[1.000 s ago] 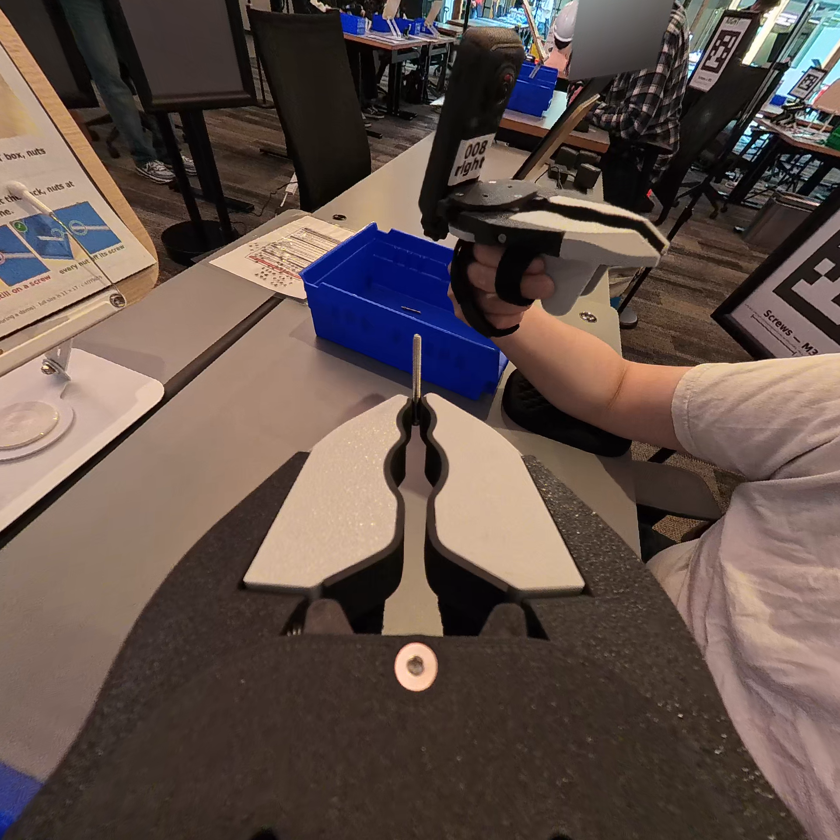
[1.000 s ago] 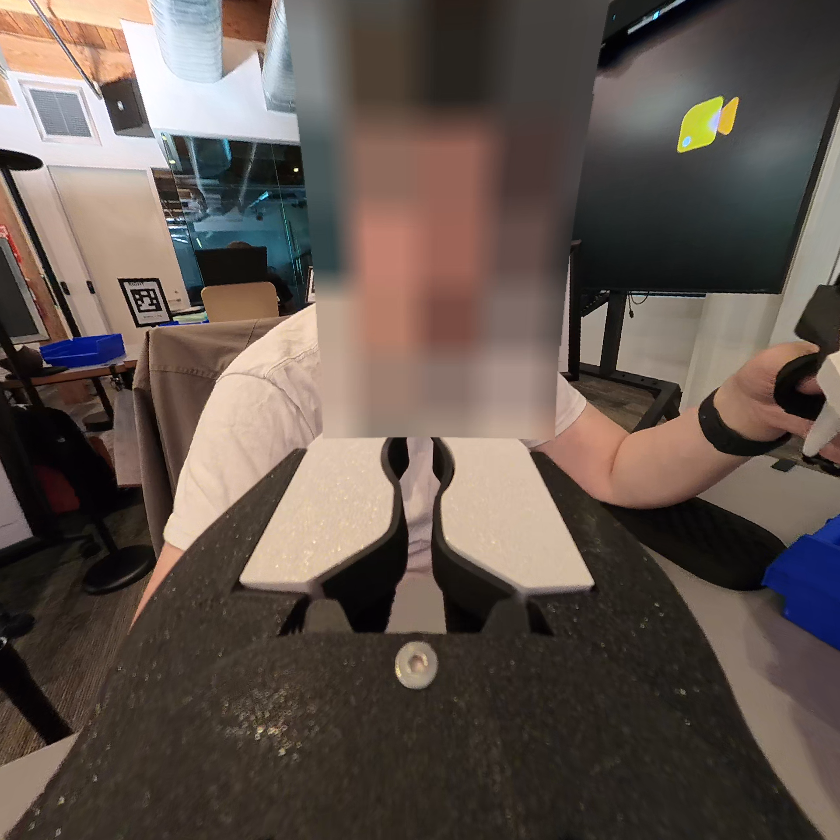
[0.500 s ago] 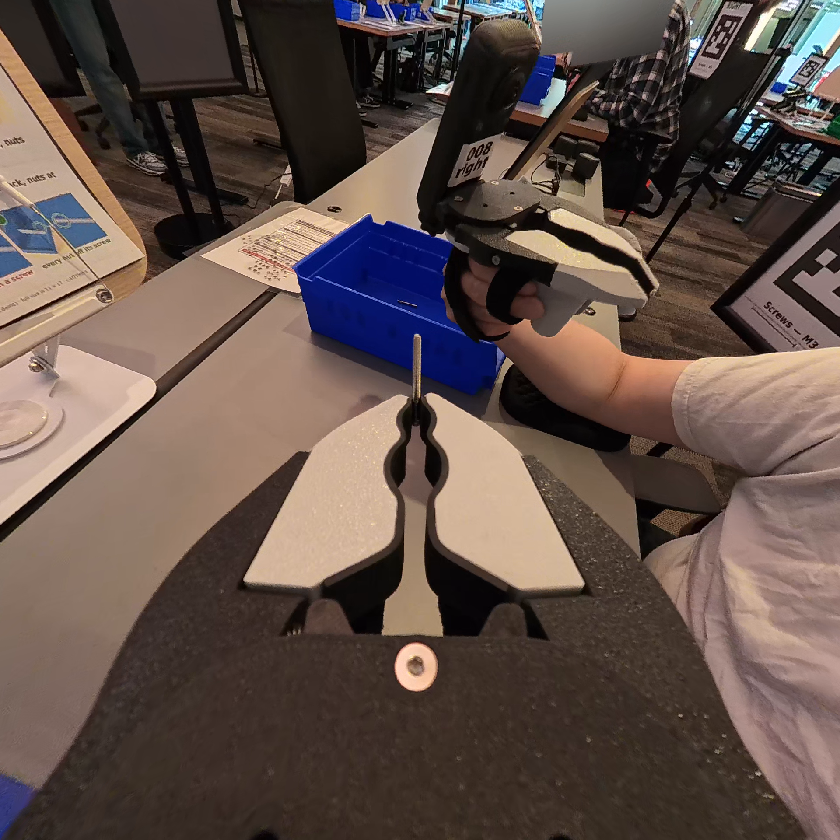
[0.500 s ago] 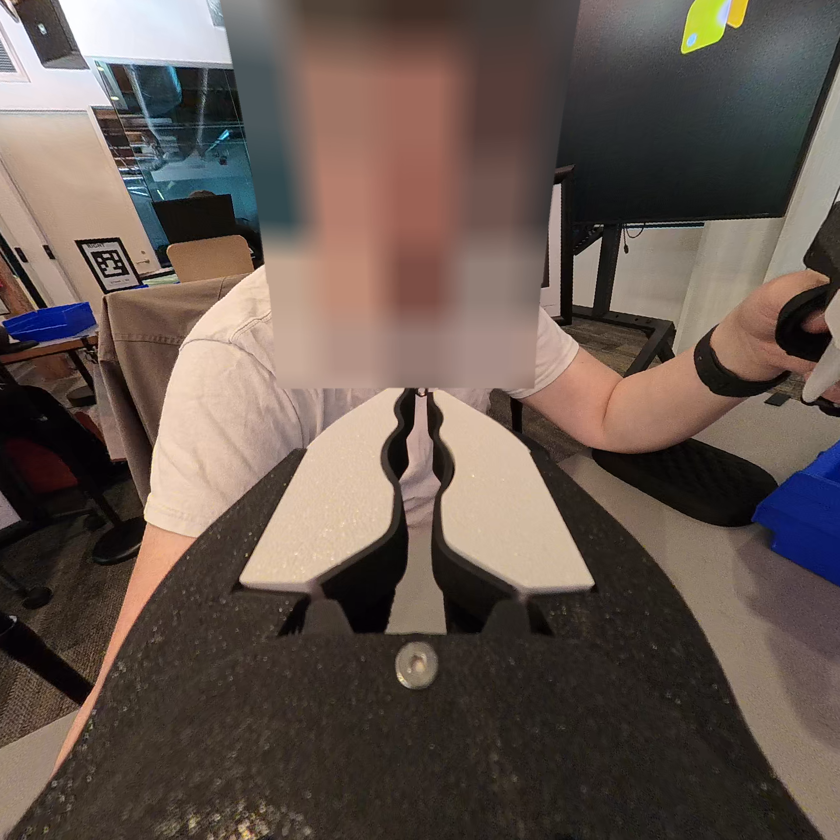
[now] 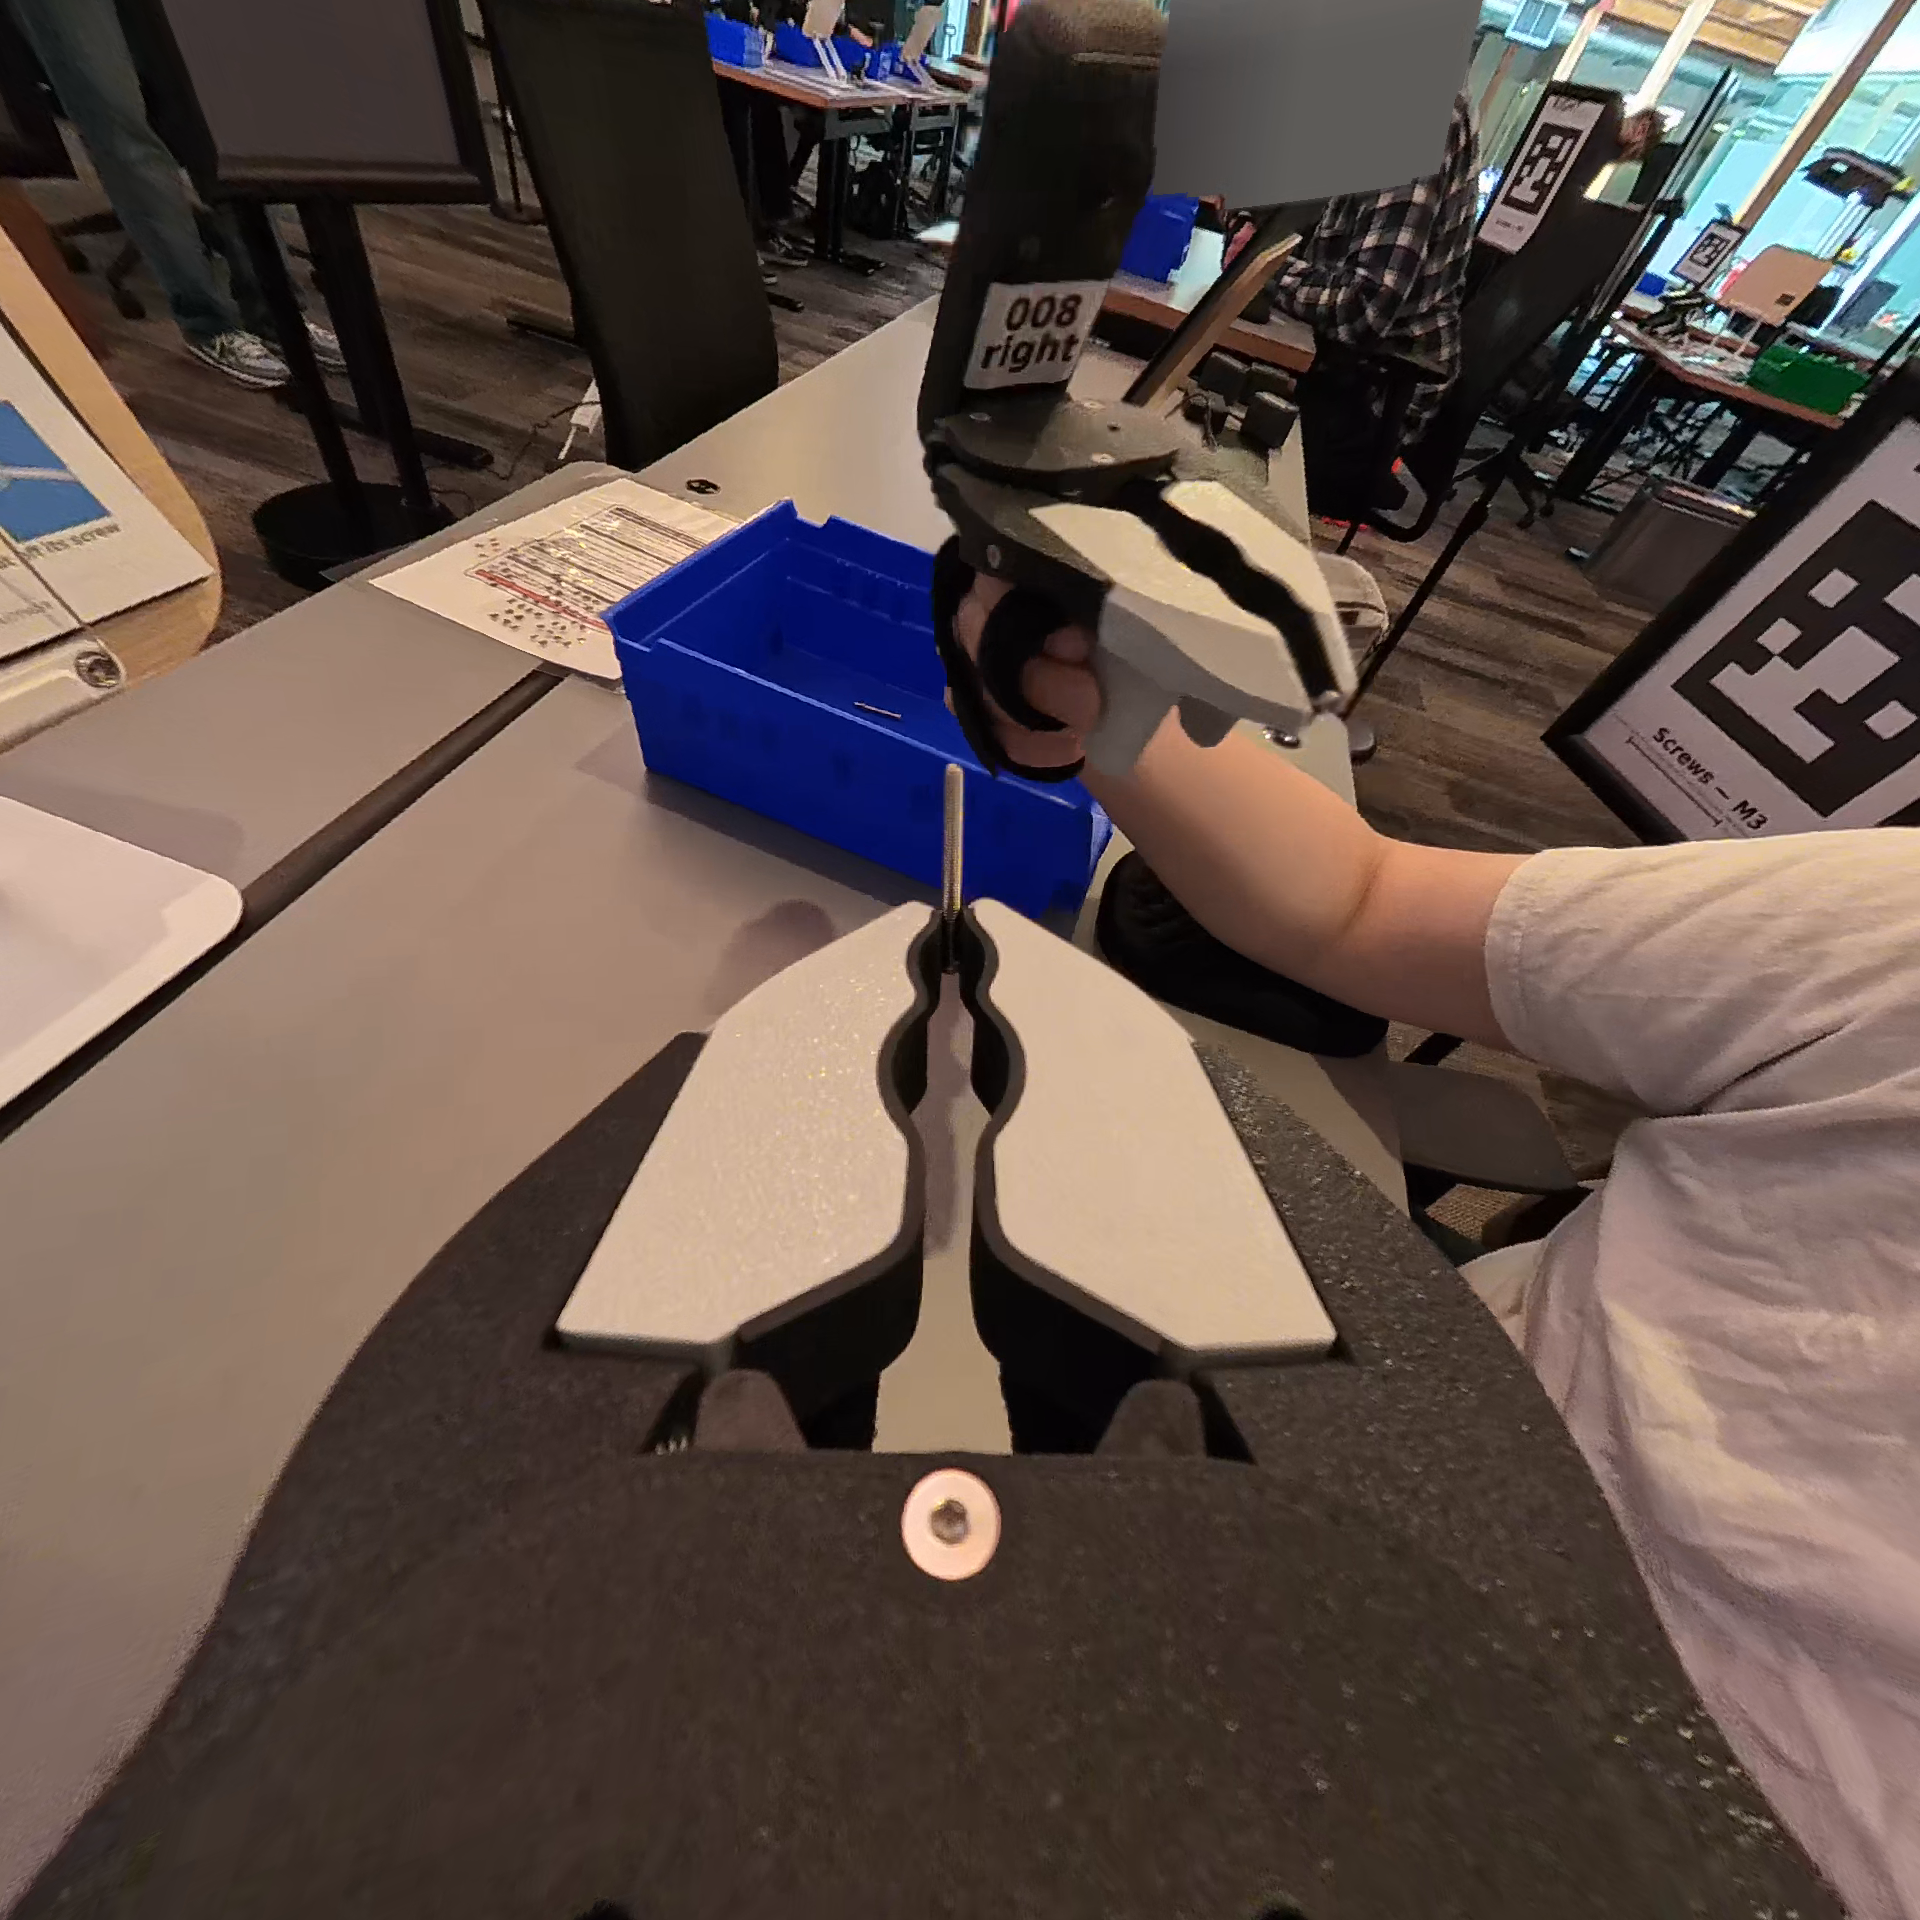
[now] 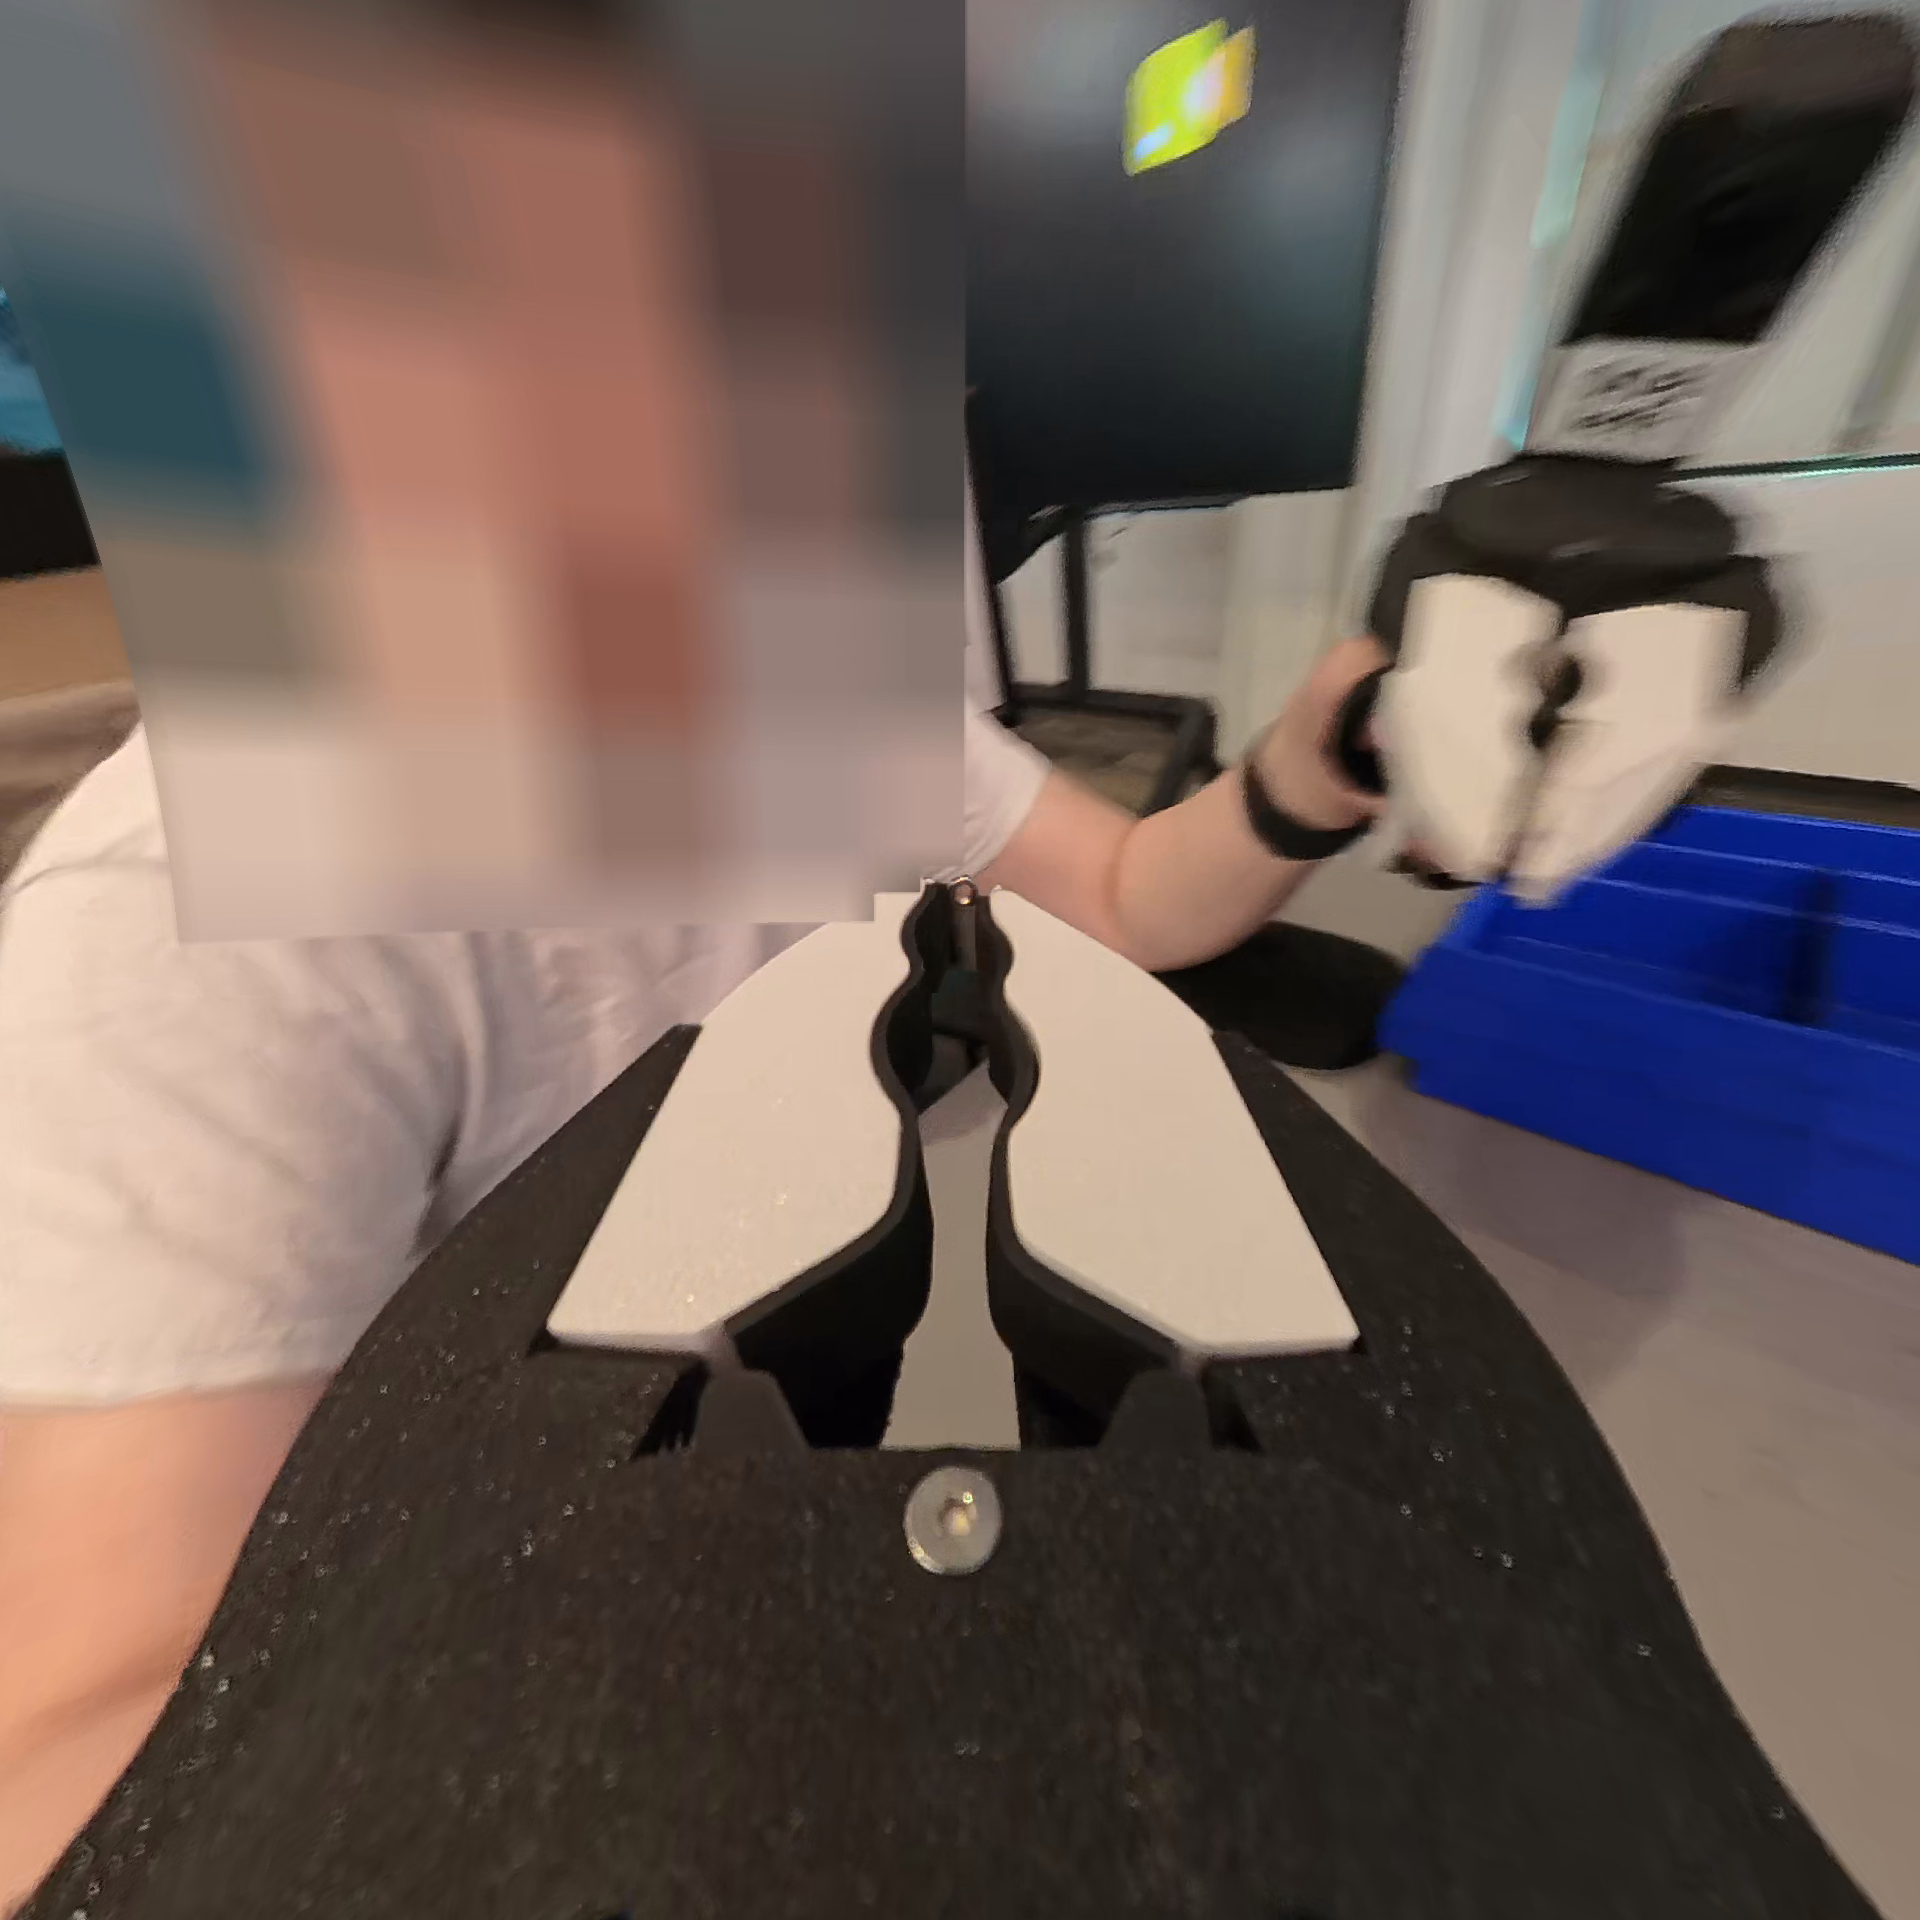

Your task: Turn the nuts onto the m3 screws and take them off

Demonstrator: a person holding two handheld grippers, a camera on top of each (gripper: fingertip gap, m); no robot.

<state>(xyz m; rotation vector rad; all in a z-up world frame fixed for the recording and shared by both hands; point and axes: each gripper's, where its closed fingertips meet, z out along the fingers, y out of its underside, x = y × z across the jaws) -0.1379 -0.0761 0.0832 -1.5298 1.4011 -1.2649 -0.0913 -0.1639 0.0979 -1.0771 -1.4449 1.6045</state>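
My left gripper (image 5: 951, 925) is shut on a thin M3 screw (image 5: 952, 831) whose shaft sticks out forward past the fingertips, above the grey table (image 5: 416, 987). My right gripper (image 6: 961, 902) is shut on a small metal nut (image 6: 964, 889) at its tips. In the left wrist view the right gripper (image 5: 1325, 691) is held up above and to the right of the screw, apart from it, pointing down to the right. In the right wrist view the left gripper (image 6: 1548, 717) shows blurred at the upper right.
A blue bin (image 5: 727, 644) stands just beyond the screw with one loose screw (image 5: 878, 710) in it. A printed sheet (image 5: 582, 577) lies behind it. A black arm pad (image 5: 1226, 987), a framed marker sign (image 5: 1787, 665) and a white tray (image 5: 94, 935) flank the work area. There is about 11 cm between the tips of the two grippers.
My right gripper has tilted downward and swung round, so the left gripper and the blue bin come into its view. The left gripper holds the screw almost still.
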